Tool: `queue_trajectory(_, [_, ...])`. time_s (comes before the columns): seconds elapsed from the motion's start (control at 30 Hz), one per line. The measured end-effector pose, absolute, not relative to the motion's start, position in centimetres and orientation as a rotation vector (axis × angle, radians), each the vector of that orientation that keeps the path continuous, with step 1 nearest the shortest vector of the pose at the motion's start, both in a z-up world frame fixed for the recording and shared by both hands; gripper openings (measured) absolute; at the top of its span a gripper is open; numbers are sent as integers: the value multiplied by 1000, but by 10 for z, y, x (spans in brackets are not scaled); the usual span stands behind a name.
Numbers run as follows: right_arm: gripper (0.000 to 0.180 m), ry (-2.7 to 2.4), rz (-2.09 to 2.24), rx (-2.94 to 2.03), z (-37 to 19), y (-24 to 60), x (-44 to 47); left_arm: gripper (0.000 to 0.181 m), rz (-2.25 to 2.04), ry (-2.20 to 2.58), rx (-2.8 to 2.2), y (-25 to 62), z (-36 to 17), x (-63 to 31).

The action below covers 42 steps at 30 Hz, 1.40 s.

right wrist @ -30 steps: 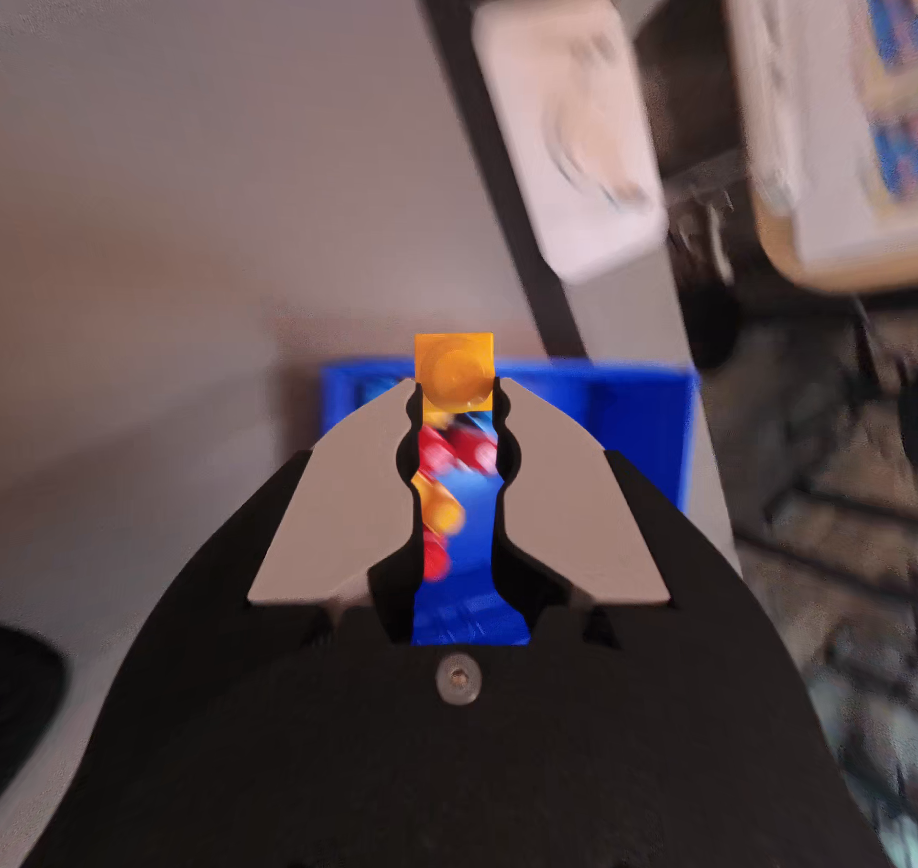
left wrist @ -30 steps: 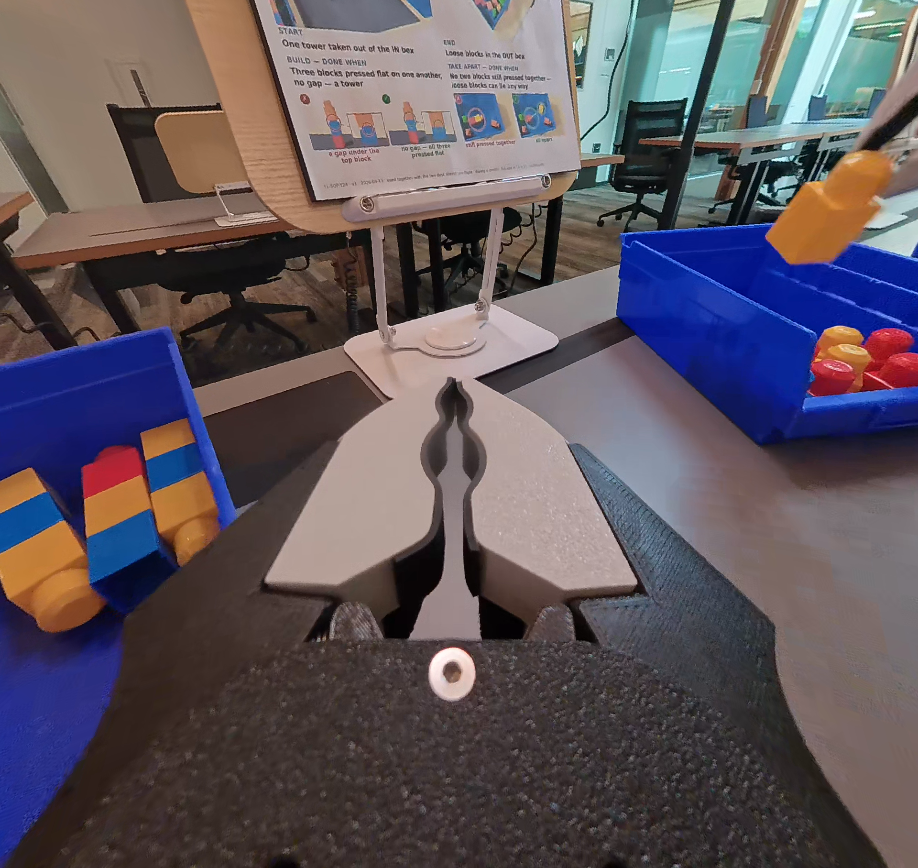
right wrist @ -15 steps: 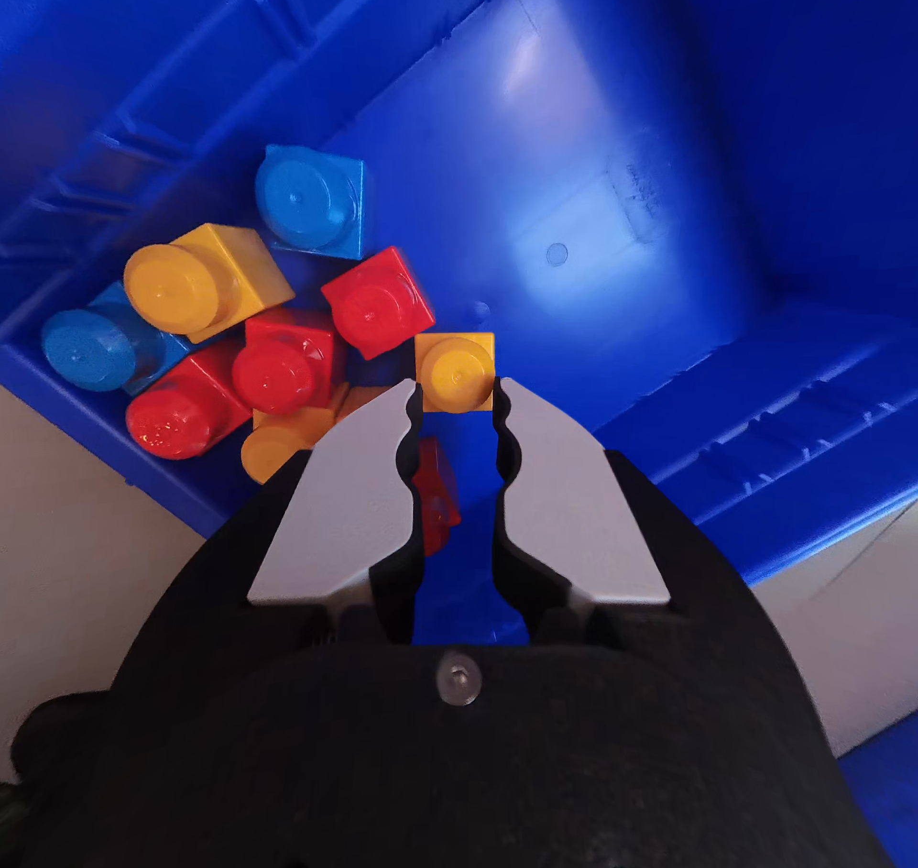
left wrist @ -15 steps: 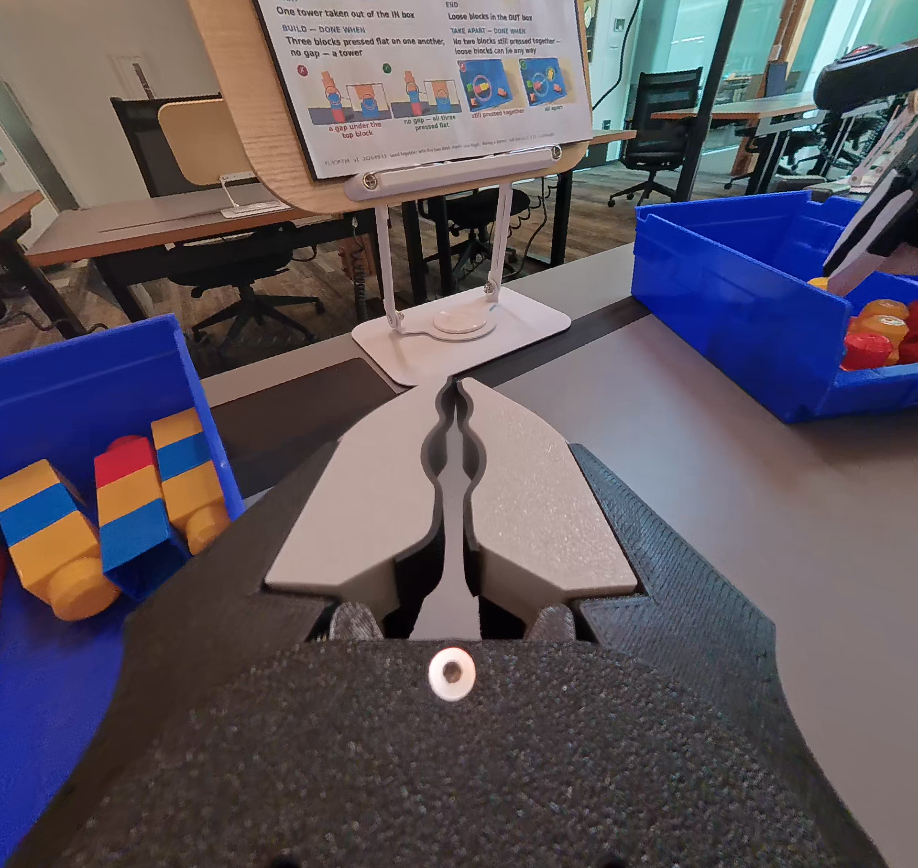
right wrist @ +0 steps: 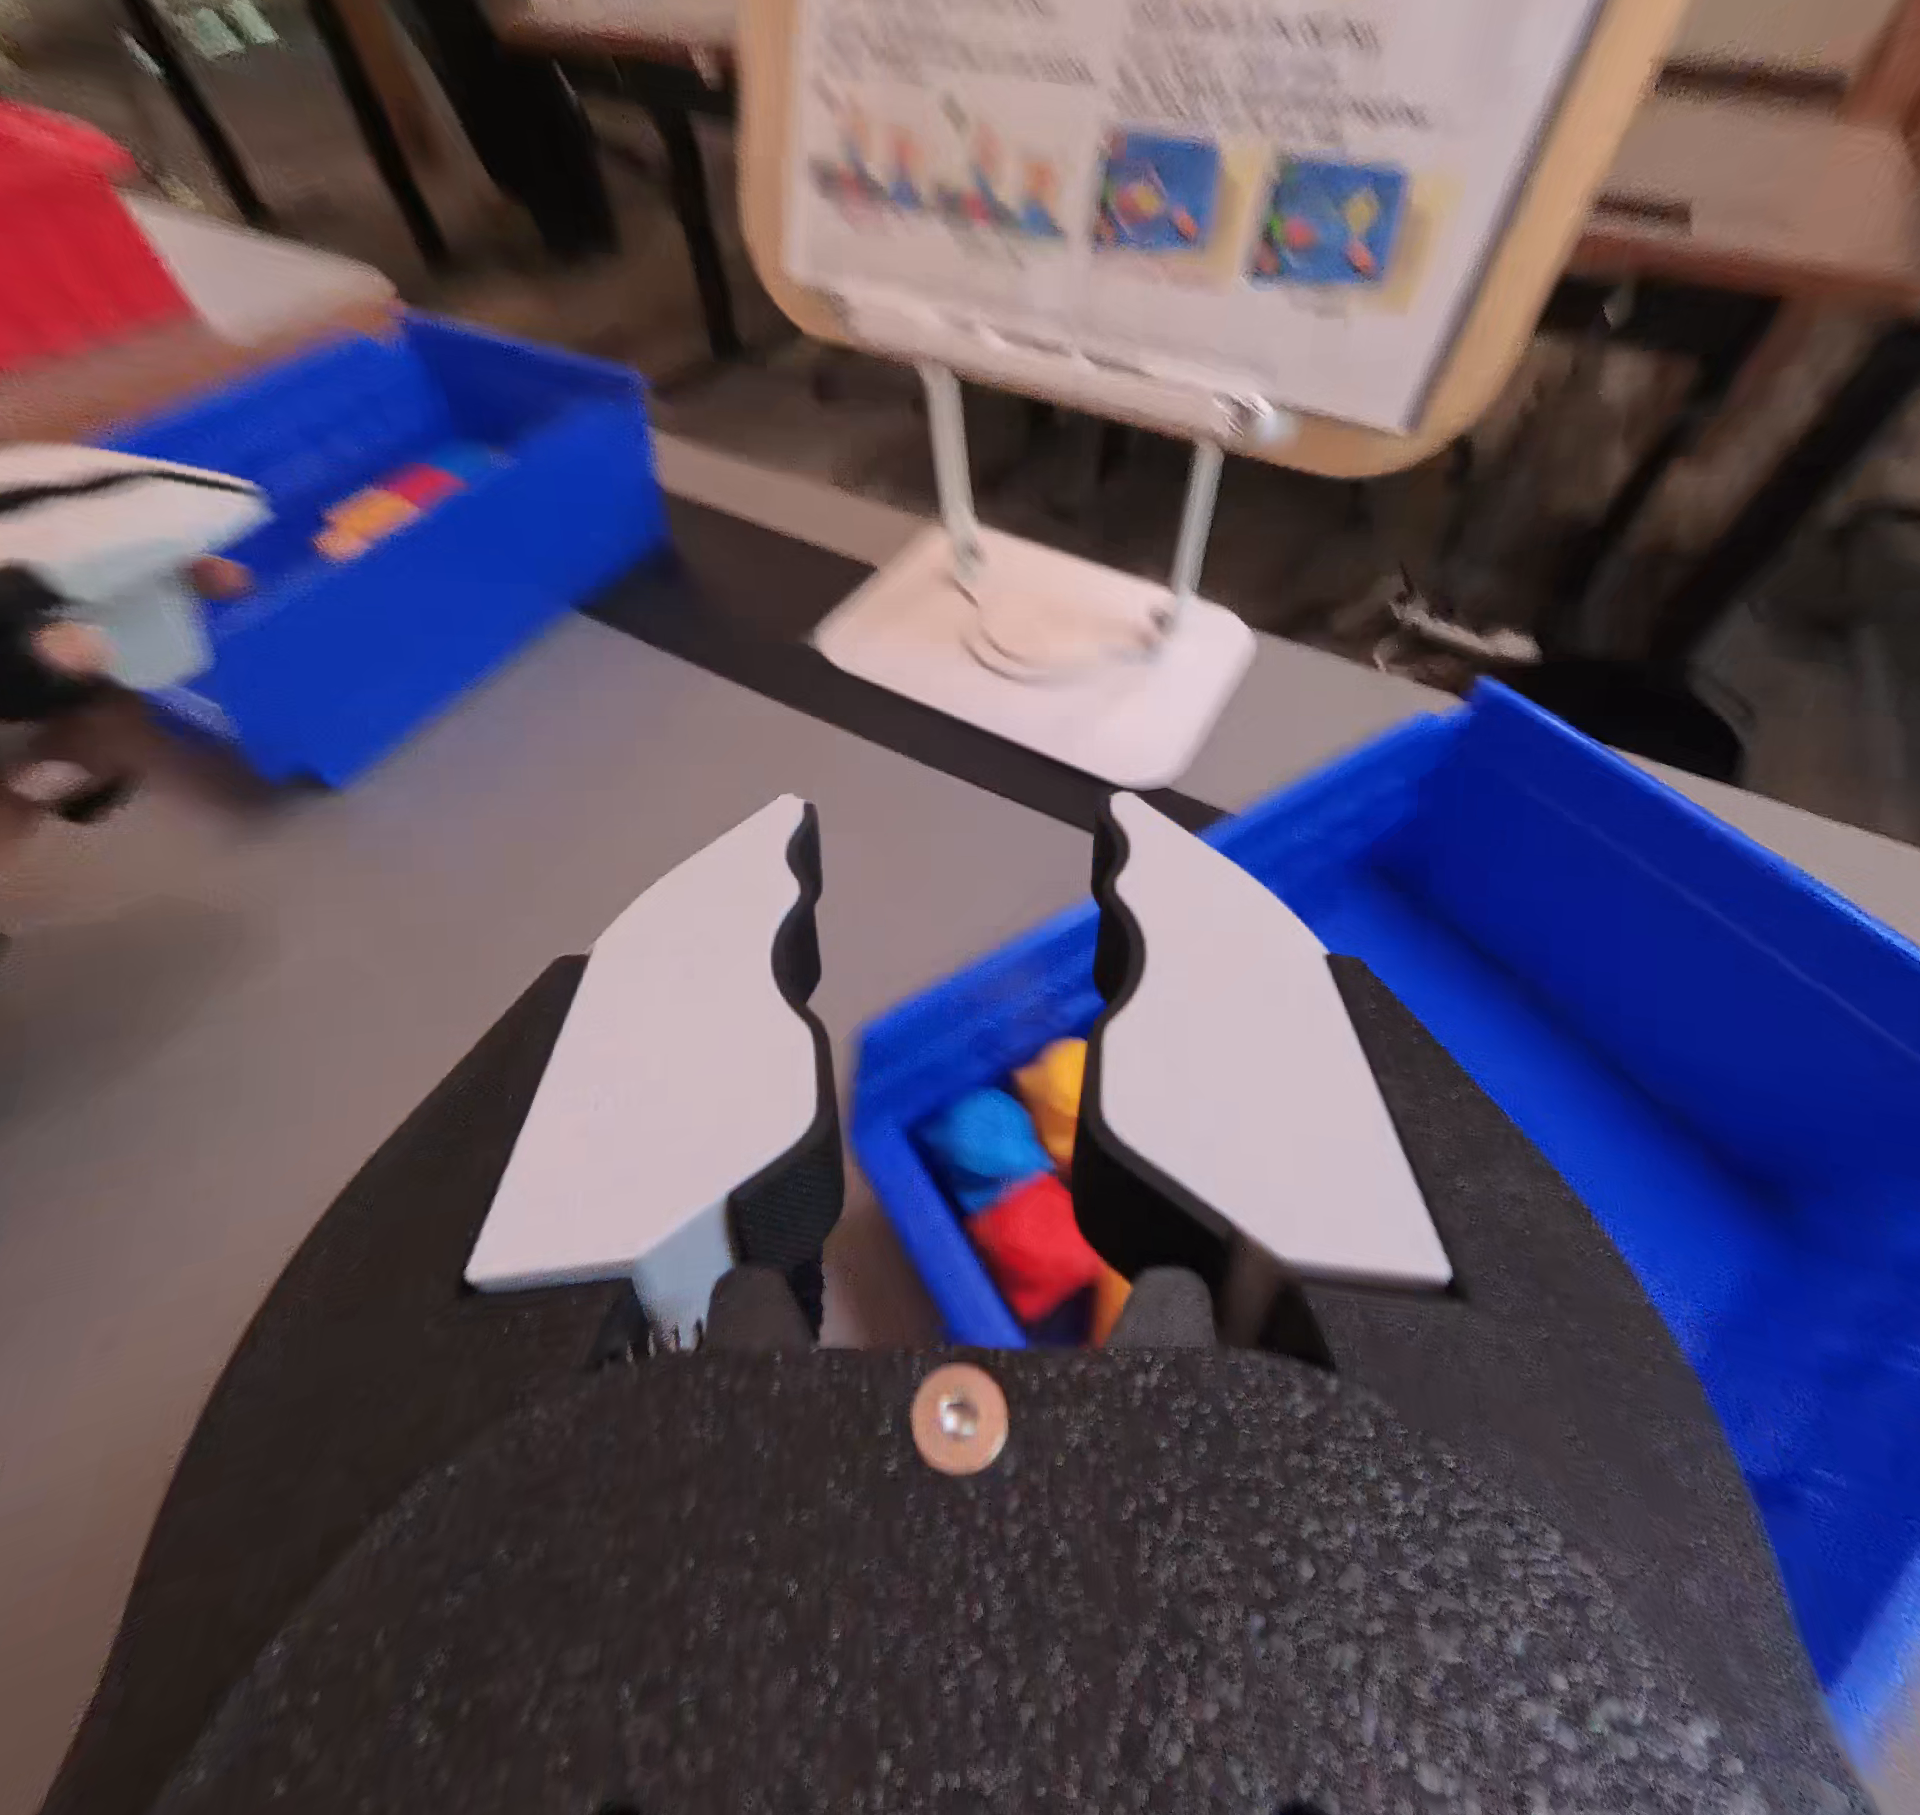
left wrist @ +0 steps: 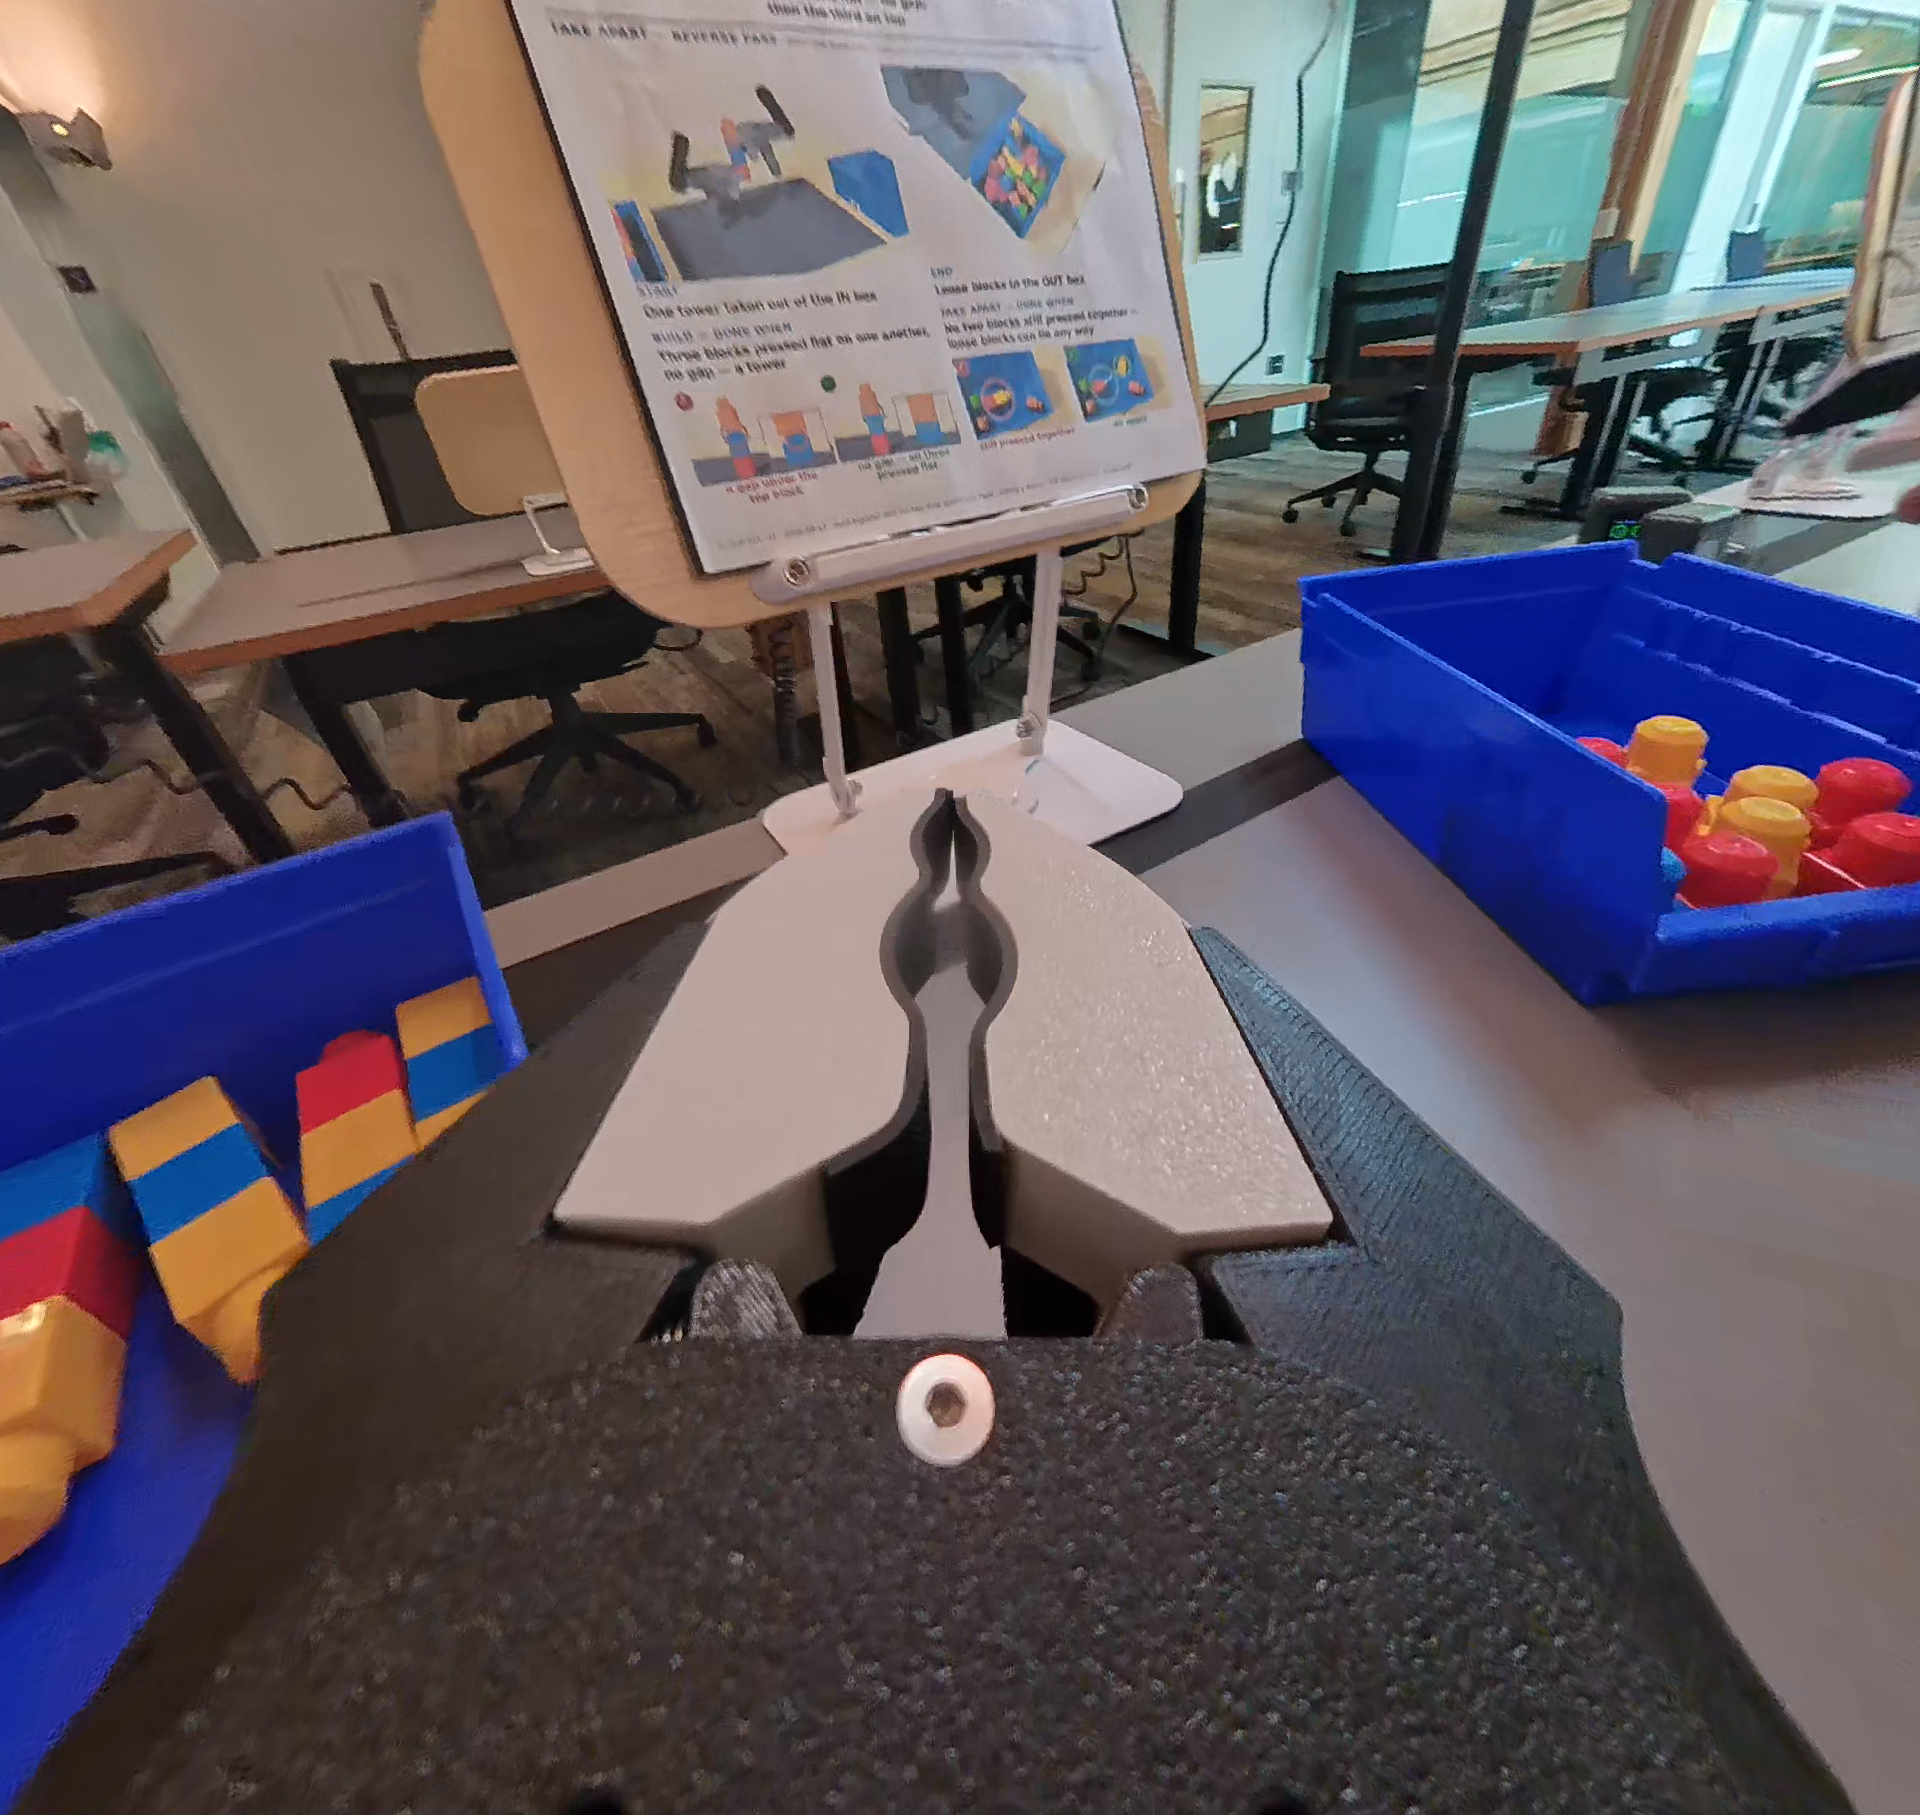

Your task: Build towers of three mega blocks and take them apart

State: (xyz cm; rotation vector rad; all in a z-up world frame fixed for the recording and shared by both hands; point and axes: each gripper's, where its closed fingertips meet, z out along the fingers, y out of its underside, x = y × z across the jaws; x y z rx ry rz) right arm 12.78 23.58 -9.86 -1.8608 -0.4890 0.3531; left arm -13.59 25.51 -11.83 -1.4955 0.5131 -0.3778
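Red, blue blocks (right wrist: 1023, 1194) below parted R jaws.

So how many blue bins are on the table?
2: a left bin with joined towers, and a right bin with loose blocks. More could sit out of frame.

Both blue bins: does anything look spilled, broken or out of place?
Nothing stands out. The loose blocks lie inside the right bin, the towers lie on their sides inside the left bin, and no block is on the table.
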Motion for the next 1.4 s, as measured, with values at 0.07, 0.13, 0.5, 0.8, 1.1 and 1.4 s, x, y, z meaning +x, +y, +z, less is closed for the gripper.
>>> queue_trajectory(0.07, [56, -489, 438, -1762, -96, 214, 97, 0, -338, 486, -1492, 255, -109, -145])
queue_trajectory(0.13, [55, -498, 496, -1698, -103, 194, 74, 0, -294, 434, -1508, 259, -103, -162])
queue_trajectory(0.5, [0, -607, 642, -1573, -133, 165, 51, 12, 66, -3, -1819, 290, -154, -346])
queue_trajectory(0.8, [0, -682, 649, -1557, -140, 160, 44, 49, 121, 75, -2232, 345, -229, -366])
queue_trajectory(1.1, [0, -712, 620, -1523, -142, 157, 43, 53, 322, 153, -2546, 369, -289, -385])
queue_trajectory(1.4, [0, -773, 545, -1507, -152, 157, 42, 34, 480, 234, -2340, 370, -243, -381])
